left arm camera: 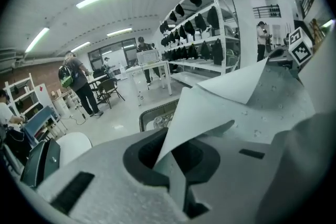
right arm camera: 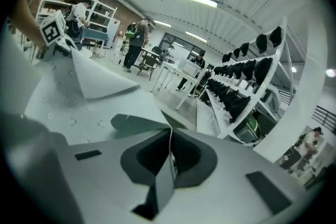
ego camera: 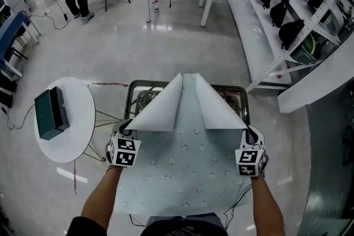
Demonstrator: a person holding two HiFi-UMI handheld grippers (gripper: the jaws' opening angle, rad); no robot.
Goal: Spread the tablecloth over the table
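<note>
Forearms (ego camera: 101, 197): closest thing to the head camera, both reaching out over the near edge of the cloth.
Left gripper (ego camera: 128, 126): jaws pressed together on a corner of the tablecloth (ego camera: 185, 166). Its own view shows the sheet running straight into the closed jaws (left arm camera: 177, 184).
Right gripper (ego camera: 251, 133): same deal, jaws clamped on the other corner, with a thin edge of cloth caught between them (right arm camera: 164, 182).
Where the cloth is: lying over the dark-framed table (ego camera: 131, 98), hanging off the near side towards the person and reaching the far rim in the middle. Both held corners are flipped back, so two white triangles of underside show. The tabletop's far left and far right corners look uncovered.
Handling, my guess: thin and light, floppy overall but with a slight plasticky stiffness, since the flaps stand up instead of collapsing. Probably slick, so it could slide on the frame.
Where to grab: right at the corners, as now. Pinching mid-edge would let the corners droop.
Nearby: round white side table (ego camera: 77, 98) with a dark green box (ego camera: 51, 113) on it, just left of the table.
</note>
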